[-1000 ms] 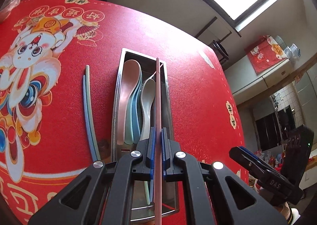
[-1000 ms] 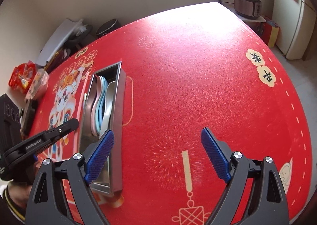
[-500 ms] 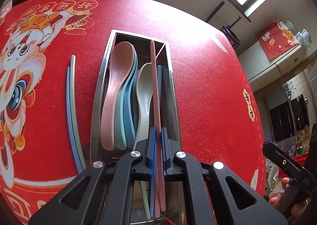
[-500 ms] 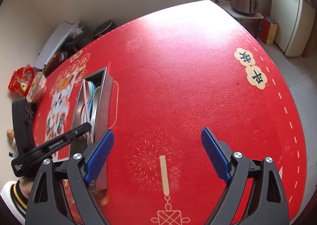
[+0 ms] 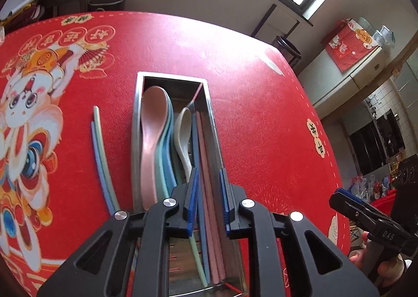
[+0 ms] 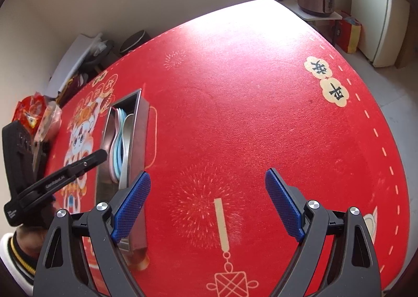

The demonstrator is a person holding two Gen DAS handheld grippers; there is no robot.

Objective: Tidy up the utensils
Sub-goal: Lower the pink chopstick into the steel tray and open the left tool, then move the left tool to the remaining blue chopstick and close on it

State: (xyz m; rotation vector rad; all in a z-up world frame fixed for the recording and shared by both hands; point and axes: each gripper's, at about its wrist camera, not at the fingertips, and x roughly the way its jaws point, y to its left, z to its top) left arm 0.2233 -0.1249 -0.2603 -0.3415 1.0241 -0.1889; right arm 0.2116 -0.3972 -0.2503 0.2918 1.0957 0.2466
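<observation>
The metal tray [image 5: 213, 124] directly ahead of the left gripper [image 5: 208, 201] is found loaded with spoons [image 5: 154, 124] and chopsticks. The jaws have just been opening; the pink chopsticks [image 5: 206, 166] lie released between them, untouched. Two pale chopsticks [image 5: 100, 145] remain on the red tablecloth [image 5: 261, 119], left of the tray. The right gripper [image 6: 207, 201] is spread and empty.

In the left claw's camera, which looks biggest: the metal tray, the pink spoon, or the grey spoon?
1. metal tray, it holds both spoons.
2. pink spoon.
3. grey spoon, smallest, though the left claw hides its handle end.
</observation>
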